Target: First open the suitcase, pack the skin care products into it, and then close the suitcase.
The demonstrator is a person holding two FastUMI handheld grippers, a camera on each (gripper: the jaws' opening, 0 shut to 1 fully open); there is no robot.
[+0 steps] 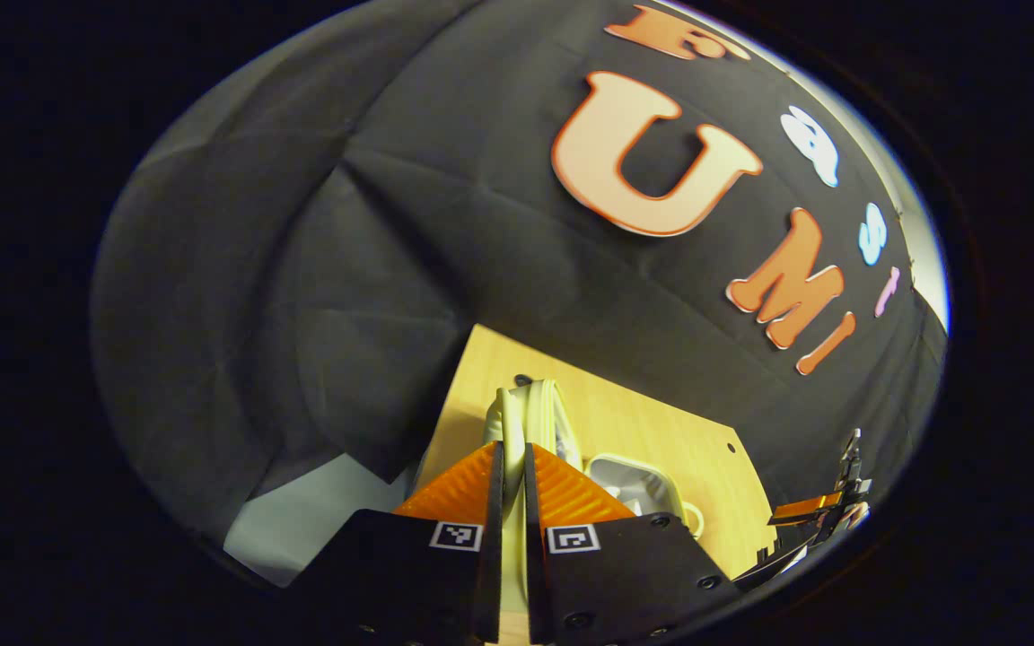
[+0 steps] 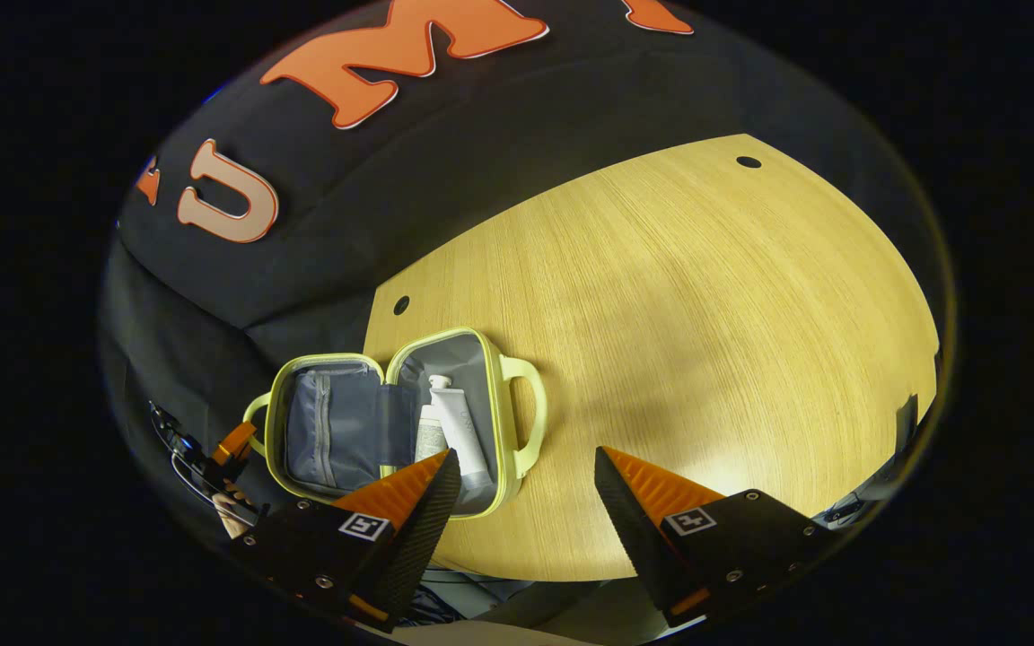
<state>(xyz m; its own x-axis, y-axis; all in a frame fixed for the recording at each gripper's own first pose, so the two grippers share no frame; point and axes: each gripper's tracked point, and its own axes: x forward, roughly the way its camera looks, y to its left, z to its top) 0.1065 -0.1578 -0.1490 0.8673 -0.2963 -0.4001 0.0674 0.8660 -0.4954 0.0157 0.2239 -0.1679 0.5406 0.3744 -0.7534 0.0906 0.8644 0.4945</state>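
A pale yellow suitcase [image 2: 501,408] lies open at the table's left end. Its lid [image 2: 337,431], with grey lining and a zip pocket, is the left half. The right half holds a white tube [image 2: 461,426] and a second skin care product [image 2: 430,438] beside it. My left gripper [image 1: 513,449] is shut on the lid's outer edge [image 1: 535,408], seen edge-on between the fingers. In the right gripper view the left gripper [image 2: 232,444] sits at the lid's far-left handle. My right gripper [image 2: 526,456] hangs open above the table, just in front of the suitcase, holding nothing.
The wooden table [image 2: 705,314] stretches bare to the right of the suitcase, with small round holes [image 2: 749,162] near its corners. The black cloth wall runs behind it. A hand [image 2: 228,513] holds the left gripper. The right gripper [image 1: 827,507] shows far right in the left gripper view.
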